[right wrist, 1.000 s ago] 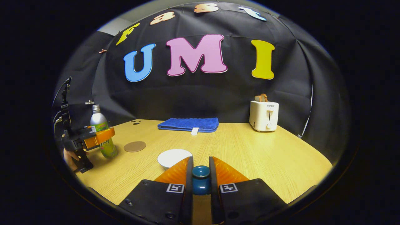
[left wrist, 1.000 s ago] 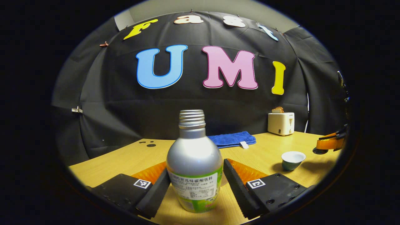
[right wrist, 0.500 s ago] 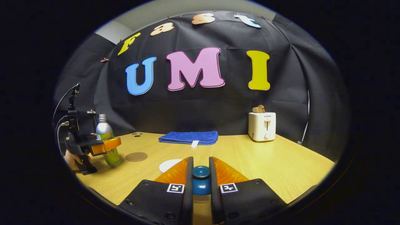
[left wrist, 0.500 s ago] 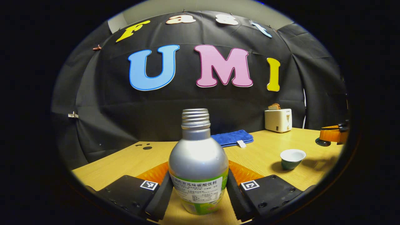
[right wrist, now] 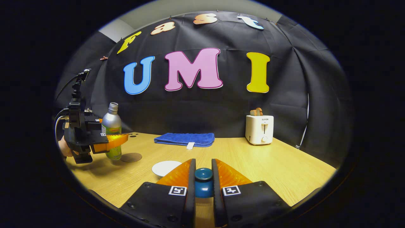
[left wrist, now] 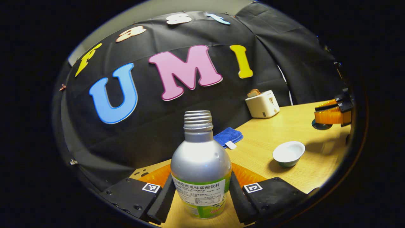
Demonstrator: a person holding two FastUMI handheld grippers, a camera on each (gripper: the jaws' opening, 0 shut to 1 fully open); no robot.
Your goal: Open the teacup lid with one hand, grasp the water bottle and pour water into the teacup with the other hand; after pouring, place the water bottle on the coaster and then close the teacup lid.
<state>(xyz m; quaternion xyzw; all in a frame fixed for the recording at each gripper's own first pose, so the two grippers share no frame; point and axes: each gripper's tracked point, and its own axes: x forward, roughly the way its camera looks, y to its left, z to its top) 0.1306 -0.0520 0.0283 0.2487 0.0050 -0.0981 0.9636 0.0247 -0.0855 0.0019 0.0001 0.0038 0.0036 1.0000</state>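
Left gripper (left wrist: 201, 202): both fingers pressed on the lower sides of the water bottle (left wrist: 200, 164), which stands upright between them; the table and wall slant across the left gripper view, so the gripper sits rolled to one side
Left gripper from afar: in the right gripper view it (right wrist: 121, 139) holds the bottle (right wrist: 111, 129) clear of the wooden table (right wrist: 253, 164), a shadow below, a person's hand (right wrist: 63, 147) behind it
Right gripper (right wrist: 203, 185): jaws nearly closed, both fingers clamped on the knob of the teacup lid (right wrist: 202, 183), held above the table, level
Teacup (left wrist: 288, 153): uncovered, white inside, on the table to the right of the bottle
Coaster (right wrist: 132, 157): round, brown, flat on the table just beside the raised bottle, seen in the right gripper view
Bottle: silver, threaded neck uncapped, green and white label
Background: folded blue towel (right wrist: 184, 139) and white toaster (right wrist: 260, 129) along the back wall
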